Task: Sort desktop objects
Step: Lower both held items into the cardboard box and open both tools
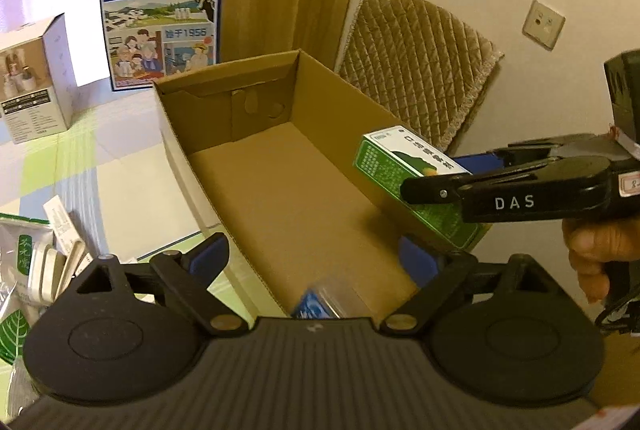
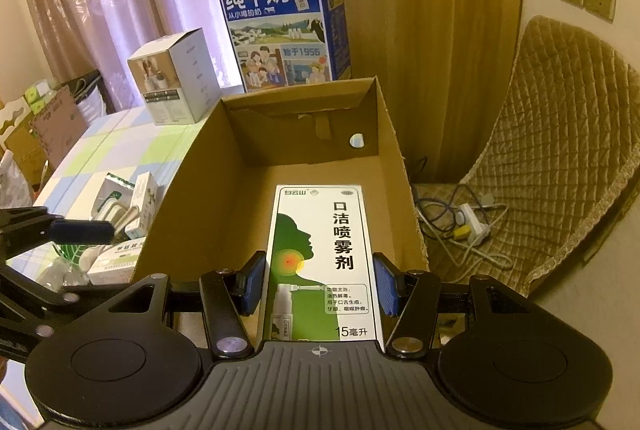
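Observation:
An open cardboard box [image 1: 280,190] stands on the table, and both grippers are over it. My left gripper [image 1: 314,257] is open above the box's near end, with nothing between its blue pads. Just below it a small blue-and-white box [image 1: 320,304] lies blurred on the cardboard floor. From the right, my right gripper [image 1: 424,190] reaches in over the box wall, shut on a green-and-white spray box [image 1: 396,162]. In the right wrist view the right gripper [image 2: 320,282] grips that spray box [image 2: 320,242] by its long sides above the cardboard box [image 2: 224,190]. The left gripper's finger [image 2: 80,232] shows at the left.
A blue milk carton [image 1: 160,14] and a white carton [image 1: 36,86] stand behind the box on the checked tablecloth [image 1: 100,150]. Packets and small boxes [image 1: 40,262] lie to its left. A quilted chair [image 2: 560,134] holding a power strip [image 2: 472,226] is on the right.

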`<action>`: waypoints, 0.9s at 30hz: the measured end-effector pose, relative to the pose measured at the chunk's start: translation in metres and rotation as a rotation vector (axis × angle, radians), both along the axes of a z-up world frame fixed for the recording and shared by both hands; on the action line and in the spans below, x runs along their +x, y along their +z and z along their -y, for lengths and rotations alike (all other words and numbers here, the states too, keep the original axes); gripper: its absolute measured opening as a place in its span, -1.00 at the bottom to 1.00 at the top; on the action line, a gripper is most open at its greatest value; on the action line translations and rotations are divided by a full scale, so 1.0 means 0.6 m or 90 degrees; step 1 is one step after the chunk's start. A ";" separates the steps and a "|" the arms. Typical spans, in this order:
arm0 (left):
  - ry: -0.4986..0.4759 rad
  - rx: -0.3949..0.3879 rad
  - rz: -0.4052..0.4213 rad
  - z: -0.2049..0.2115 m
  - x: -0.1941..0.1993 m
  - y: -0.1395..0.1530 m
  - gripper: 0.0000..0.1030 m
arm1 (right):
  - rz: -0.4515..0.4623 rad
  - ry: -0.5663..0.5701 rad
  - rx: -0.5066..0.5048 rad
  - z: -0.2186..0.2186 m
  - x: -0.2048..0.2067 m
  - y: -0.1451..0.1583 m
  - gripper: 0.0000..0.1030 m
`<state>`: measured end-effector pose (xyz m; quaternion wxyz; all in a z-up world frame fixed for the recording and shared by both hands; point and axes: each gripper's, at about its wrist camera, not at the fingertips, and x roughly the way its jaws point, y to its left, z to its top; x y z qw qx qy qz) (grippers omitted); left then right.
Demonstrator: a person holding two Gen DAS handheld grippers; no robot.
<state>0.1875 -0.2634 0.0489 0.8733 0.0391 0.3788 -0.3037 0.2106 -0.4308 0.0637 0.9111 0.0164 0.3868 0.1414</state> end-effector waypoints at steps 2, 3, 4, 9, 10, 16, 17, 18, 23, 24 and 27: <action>0.016 -0.006 0.006 -0.010 -0.005 0.004 0.73 | -0.002 0.001 0.004 -0.002 0.000 -0.002 0.02; 0.022 -0.009 0.010 -0.016 -0.008 0.006 0.73 | -0.003 0.002 0.004 -0.005 0.001 -0.003 0.02; 0.029 -0.014 0.011 -0.023 -0.011 0.008 0.73 | -0.004 0.003 0.005 -0.007 0.001 -0.004 0.02; 0.062 -0.034 0.008 -0.049 -0.022 0.014 0.74 | -0.007 0.011 0.007 -0.023 0.004 -0.009 0.02; 0.067 -0.037 0.007 -0.053 -0.024 0.014 0.74 | -0.006 0.014 0.004 -0.027 0.004 -0.009 0.02; 0.084 -0.035 0.014 -0.073 -0.041 0.016 0.75 | 0.033 0.018 -0.003 -0.037 -0.004 -0.003 0.55; 0.086 -0.034 0.016 -0.076 -0.045 0.015 0.75 | 0.038 0.017 -0.004 -0.037 -0.008 -0.002 0.55; 0.089 -0.033 0.018 -0.080 -0.050 0.015 0.75 | 0.041 0.015 -0.006 -0.036 -0.011 0.000 0.55; 0.117 -0.038 0.023 -0.105 -0.072 0.011 0.78 | 0.045 -0.003 0.009 -0.024 -0.036 0.009 0.56; 0.126 -0.040 0.023 -0.111 -0.078 0.010 0.80 | 0.045 -0.006 0.013 -0.023 -0.043 0.011 0.57; 0.146 -0.044 0.020 -0.127 -0.093 0.008 0.80 | 0.043 -0.009 0.016 -0.027 -0.067 0.015 0.60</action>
